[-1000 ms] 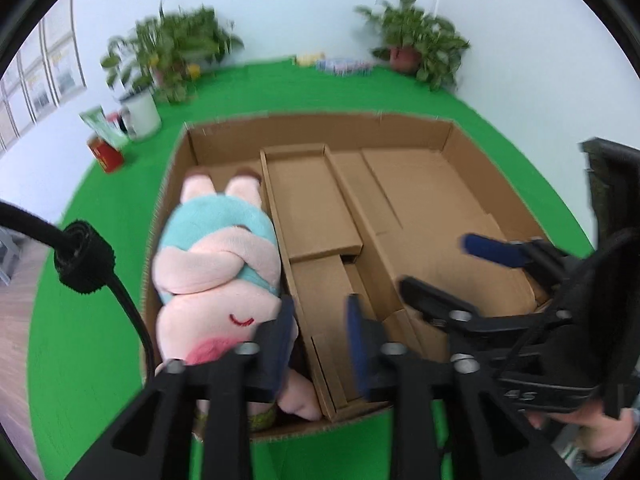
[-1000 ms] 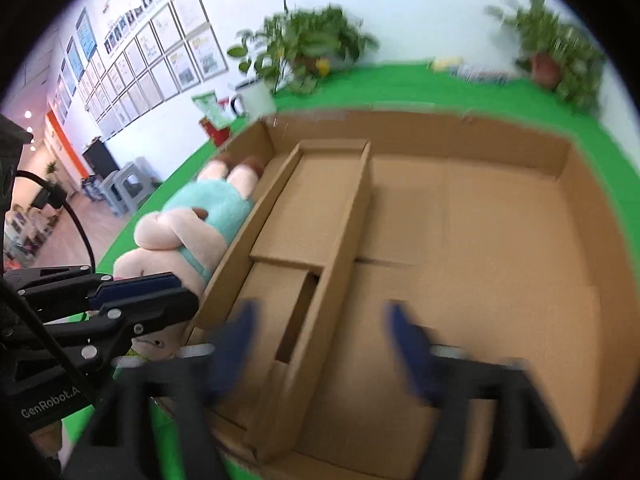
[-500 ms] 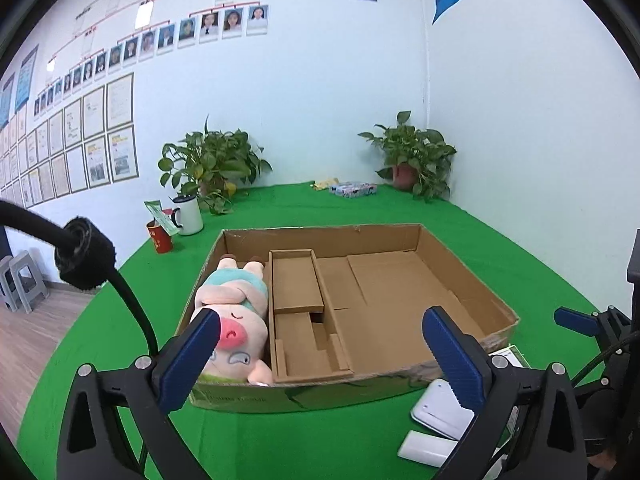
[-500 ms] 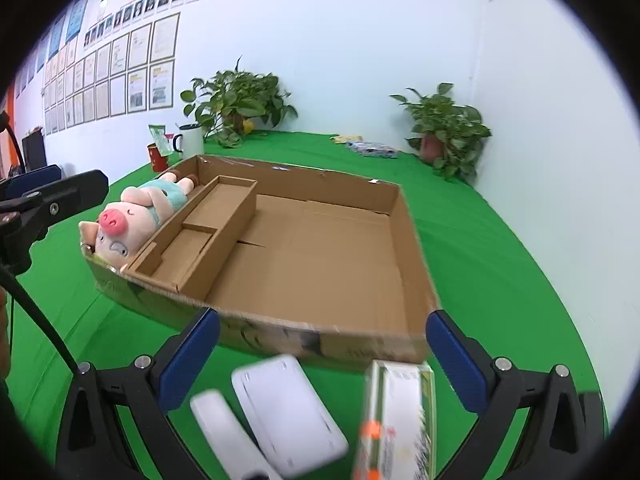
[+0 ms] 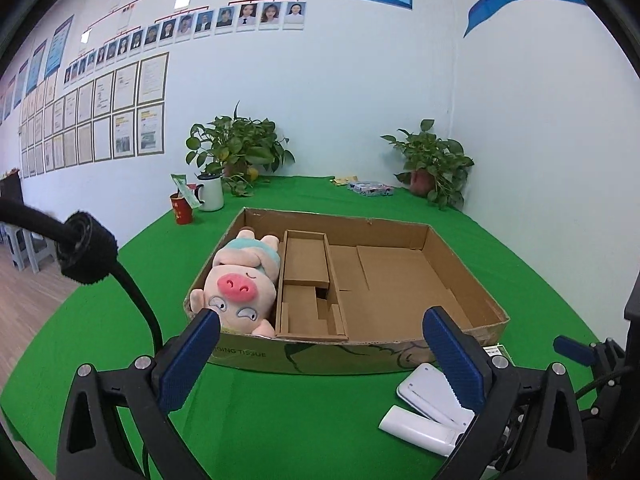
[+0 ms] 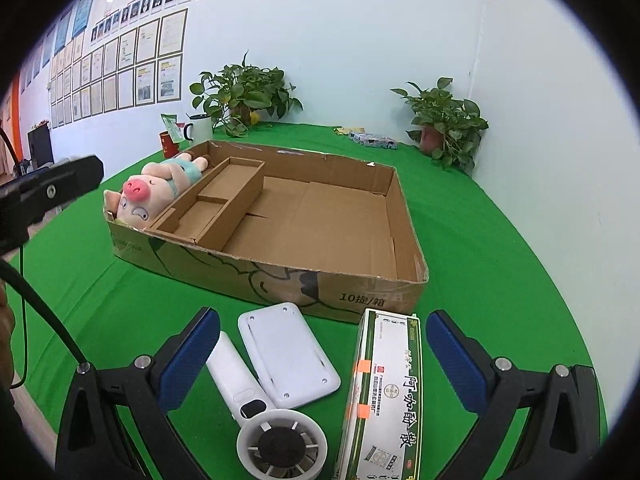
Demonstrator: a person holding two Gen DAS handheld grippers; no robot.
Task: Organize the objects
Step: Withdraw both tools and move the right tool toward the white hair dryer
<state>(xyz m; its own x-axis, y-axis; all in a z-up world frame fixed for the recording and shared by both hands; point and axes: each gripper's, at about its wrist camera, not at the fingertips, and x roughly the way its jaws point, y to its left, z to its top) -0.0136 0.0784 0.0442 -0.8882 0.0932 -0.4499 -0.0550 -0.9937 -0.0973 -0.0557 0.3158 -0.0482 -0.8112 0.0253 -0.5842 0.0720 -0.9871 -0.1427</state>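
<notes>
A shallow cardboard box (image 5: 464, 268) (image 6: 400, 216) with inner dividers lies on the green table. A pink pig plush (image 5: 240, 280) (image 6: 154, 184) lies in its left compartment. In front of the box lie a white flat device (image 6: 286, 354) (image 5: 430, 392), a white handheld fan (image 6: 256, 412) (image 5: 416, 428) and a green-and-white carton (image 6: 386, 392). My left gripper (image 5: 320, 356) is open and empty, in front of the box. My right gripper (image 6: 324, 356) is open and empty, above these loose items.
At the back of the table stand two potted plants (image 5: 236, 152) (image 5: 432, 164), a white mug (image 5: 210, 192), a red cup (image 5: 182, 210) and a small packet (image 5: 370, 188). The left gripper's arm (image 6: 44, 188) shows at the left of the right wrist view.
Both grippers have pulled back out of the box and opened wide. The left one had been nearly shut beside the plush. The loose items in front of the box have come into view.
</notes>
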